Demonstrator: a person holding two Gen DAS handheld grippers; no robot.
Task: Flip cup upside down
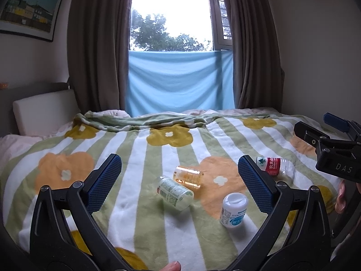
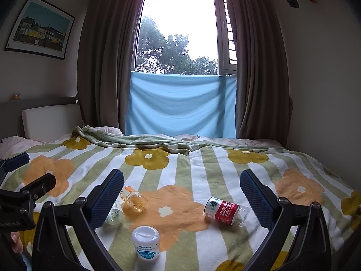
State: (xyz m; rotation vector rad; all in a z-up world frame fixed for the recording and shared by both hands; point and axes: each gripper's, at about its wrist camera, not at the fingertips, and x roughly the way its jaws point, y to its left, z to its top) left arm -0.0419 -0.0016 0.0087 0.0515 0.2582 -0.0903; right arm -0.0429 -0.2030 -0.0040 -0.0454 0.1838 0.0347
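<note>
A small amber see-through cup (image 1: 188, 176) (image 2: 135, 199) lies on its side on the flowered blanket (image 1: 144, 214). My left gripper (image 1: 179, 166) hovers open above the bed, and the cup lies past the gap between its blue pads. My right gripper (image 2: 182, 177) is open too, with nothing between its fingers; the cup lies low and left of it, by its left finger (image 2: 108, 198). In the left wrist view, one of the right gripper's fingers (image 1: 309, 133) shows at the right edge.
A green-labelled bottle (image 1: 174, 192) (image 2: 115, 214) lies touching the cup. A white capped bottle (image 1: 233, 210) (image 2: 146, 241) stands nearer. A red-labelled water bottle (image 1: 273, 166) (image 2: 223, 210) lies to the right. Curtains and a window stand behind the bed.
</note>
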